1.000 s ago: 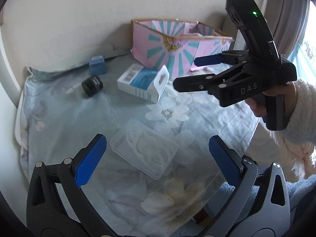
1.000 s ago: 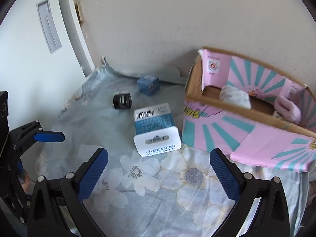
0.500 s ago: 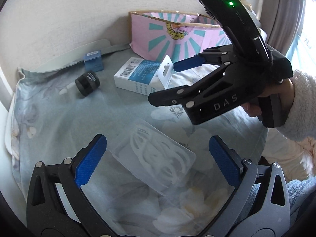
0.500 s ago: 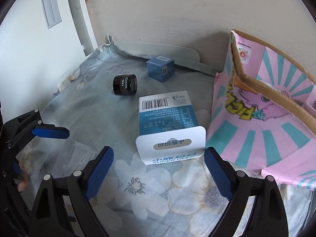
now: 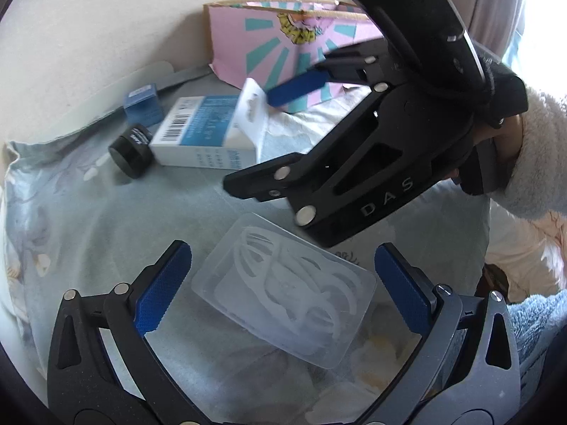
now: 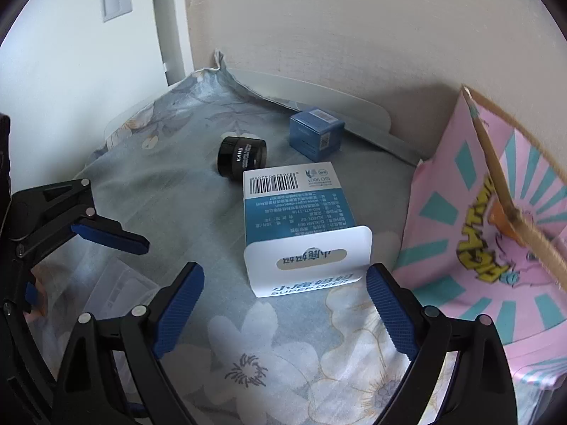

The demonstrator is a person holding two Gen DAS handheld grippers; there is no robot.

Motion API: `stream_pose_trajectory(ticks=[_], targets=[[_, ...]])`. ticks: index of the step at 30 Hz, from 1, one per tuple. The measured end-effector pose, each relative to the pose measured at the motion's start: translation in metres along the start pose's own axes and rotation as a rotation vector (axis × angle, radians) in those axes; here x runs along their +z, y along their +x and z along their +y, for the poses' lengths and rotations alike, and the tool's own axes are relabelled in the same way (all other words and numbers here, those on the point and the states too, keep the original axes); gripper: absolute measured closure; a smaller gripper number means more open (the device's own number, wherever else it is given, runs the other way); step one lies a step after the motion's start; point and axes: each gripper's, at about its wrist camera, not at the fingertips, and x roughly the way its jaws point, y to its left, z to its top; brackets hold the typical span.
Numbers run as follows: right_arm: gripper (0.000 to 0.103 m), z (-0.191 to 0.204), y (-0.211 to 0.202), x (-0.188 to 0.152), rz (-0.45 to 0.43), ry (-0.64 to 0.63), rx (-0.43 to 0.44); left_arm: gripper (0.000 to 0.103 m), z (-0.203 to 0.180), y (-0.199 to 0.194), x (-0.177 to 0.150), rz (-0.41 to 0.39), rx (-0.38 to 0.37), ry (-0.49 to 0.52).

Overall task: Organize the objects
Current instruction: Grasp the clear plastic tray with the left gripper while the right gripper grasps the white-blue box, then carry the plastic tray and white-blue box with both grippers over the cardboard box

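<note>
Both grippers are dropping closer to the floral blue-grey bedsheet (image 6: 269, 336) vs a sec ago, and the right gripper (image 6: 283, 304) has narrowed its jaws a bit w/ nothing pinched yet. Biggest thing around is the pink-and-teal striped cardboard storage box (image 6: 478, 219), sitting at the right against the wall, prob the drop-off spot. Next, the white-and-blue rectangular carton w/ barcode and hang tab (image 6: 301, 226) is lying flat just beside that box; the right gripper's blue pads are standing spread either side of its tab end, not touching. The left gripper (image 5: 280, 290) is hanging w/ jaws wide apart over the clear plastic flat case holding white curved pieces (image 5: 283, 290), which is lying between its pads, untouched. Smaller: the small blue cube-shaped box (image 6: 315, 132) near the wall, then the small black round jar (image 6: 241, 156) on its side, touching or nearly touching the carton's far end. Risk: the tab is thin and bendy, so closing on it alone could fold it and let the carton slip. The right gripper's body is also crowding just above the clear case in the left view, so the two could knock together.
</note>
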Motion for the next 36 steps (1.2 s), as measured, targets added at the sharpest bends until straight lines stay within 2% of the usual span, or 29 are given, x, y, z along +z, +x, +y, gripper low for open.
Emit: stream_pose_trajectory(ticks=[4, 12, 16, 17, 20, 24, 36], targets=[[0.012, 0.002, 0.003, 0.010, 0.007, 0.000, -0.012, 0.013, -0.006, 0.001, -0.006, 0.012, 0.003, 0.025], [0.012, 0.018, 0.017, 0.014, 0.040, -0.030, -0.090, 0.013, -0.009, -0.001, -0.009, 0.009, 0.003, 0.042], [0.012, 0.025, 0.022, 0.023, 0.059, -0.029, -0.096, 0.013, -0.008, -0.004, -0.012, 0.013, 0.014, 0.037], [0.014, 0.026, 0.024, 0.026, 0.062, -0.024, -0.093, 0.013, -0.007, -0.005, -0.013, 0.013, 0.016, 0.031], [0.030, 0.023, 0.035, 0.037, 0.097, 0.006, -0.100, 0.013, -0.005, -0.006, -0.015, 0.011, 0.022, 0.017], [0.040, 0.013, 0.044, 0.045, 0.119, 0.074, -0.076, 0.013, -0.003, -0.007, -0.016, 0.010, 0.026, 0.015], [0.041, 0.007, 0.022, 0.041, 0.106, 0.088, -0.062, 0.014, -0.002, -0.025, -0.013, -0.020, 0.048, -0.015]])
